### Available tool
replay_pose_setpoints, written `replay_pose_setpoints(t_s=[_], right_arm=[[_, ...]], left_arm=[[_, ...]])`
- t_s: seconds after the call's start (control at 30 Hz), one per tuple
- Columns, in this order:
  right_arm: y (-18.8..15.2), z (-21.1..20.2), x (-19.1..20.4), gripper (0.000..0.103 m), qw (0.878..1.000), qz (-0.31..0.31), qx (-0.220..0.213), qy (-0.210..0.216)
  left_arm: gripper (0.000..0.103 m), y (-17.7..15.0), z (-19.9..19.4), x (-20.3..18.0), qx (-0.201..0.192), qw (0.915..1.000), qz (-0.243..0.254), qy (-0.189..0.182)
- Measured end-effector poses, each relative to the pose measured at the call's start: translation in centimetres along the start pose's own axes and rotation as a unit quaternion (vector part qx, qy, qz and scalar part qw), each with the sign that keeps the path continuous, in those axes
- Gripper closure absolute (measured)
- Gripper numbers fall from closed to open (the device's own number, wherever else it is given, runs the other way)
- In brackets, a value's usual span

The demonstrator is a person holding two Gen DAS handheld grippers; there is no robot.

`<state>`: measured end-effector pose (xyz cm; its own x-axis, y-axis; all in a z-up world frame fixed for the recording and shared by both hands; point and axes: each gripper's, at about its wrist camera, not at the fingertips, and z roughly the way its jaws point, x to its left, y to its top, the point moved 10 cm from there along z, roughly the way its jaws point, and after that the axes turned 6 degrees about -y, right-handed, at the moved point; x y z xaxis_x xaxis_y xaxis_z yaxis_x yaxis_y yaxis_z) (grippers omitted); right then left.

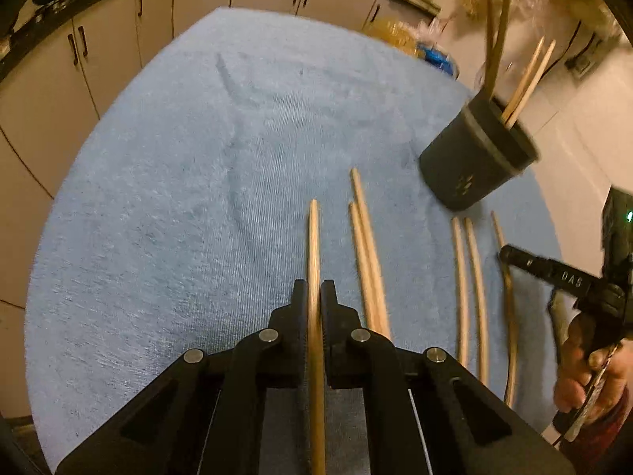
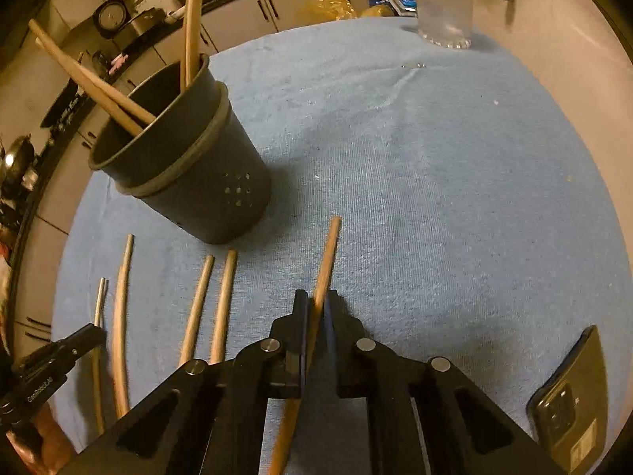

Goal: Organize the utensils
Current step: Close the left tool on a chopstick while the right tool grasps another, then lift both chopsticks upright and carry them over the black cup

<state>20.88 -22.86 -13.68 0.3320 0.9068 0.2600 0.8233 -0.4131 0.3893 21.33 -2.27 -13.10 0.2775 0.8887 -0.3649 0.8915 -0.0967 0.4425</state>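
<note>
My left gripper (image 1: 314, 285) is shut on a wooden chopstick (image 1: 313, 237) that points away over the blue towel (image 1: 178, 198). My right gripper (image 2: 317, 295) is shut on another chopstick (image 2: 330, 249), tilted slightly right. A dark utensil holder (image 2: 205, 182) stands ahead and to its left, with several chopsticks leaning inside; in the left wrist view the holder (image 1: 470, 162) is at the upper right. Loose chopsticks lie on the towel in pairs (image 1: 368, 261) (image 1: 470, 297). Each gripper shows in the other's view: the right gripper (image 1: 506, 254), the left gripper (image 2: 97, 332).
A dark phone (image 2: 569, 399) lies on the towel's near right corner. A clear glass jar (image 2: 447, 4) stands at the far edge. Cabinets (image 1: 107, 51) run behind the table. A person's hand (image 1: 585, 372) grips the right tool.
</note>
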Motion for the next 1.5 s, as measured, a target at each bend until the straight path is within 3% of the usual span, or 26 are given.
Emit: replay_pose_setpoints(t_s=[0.13,0.27,0.57,1.0,1.5], right_arm=[[0.2,-3.0,0.0,0.097,0.998,0.017,-0.038,0.038],[0.3,-7.7,0.9,0.097,0.991,0.01,-0.103,0.081],[-0.3,-14.5,2.4,0.097,0.97,-0.009,-0.214,0.117],[-0.8,-17.4,2.2,0.097,0.958,-0.01,-0.258,0.127],[-0.3,-19.0,1.4,0.097,0.952,0.0,-0.276,0.135]], left_arm=[[0.097,0.8,-2.3,-0.9,-0.034,0.9993,0.002,-0.013],[0.097,1.6,-5.3,-2.7,-0.076,0.9967,0.017,-0.022],[0.097,2.1,-9.6,-5.7,-0.119,0.9915,0.045,-0.026],[0.097,2.3,-12.3,-8.4,-0.143,0.9871,0.062,-0.036],[0.097,3.3,-13.4,-10.2,-0.155,0.9841,0.079,-0.038]])
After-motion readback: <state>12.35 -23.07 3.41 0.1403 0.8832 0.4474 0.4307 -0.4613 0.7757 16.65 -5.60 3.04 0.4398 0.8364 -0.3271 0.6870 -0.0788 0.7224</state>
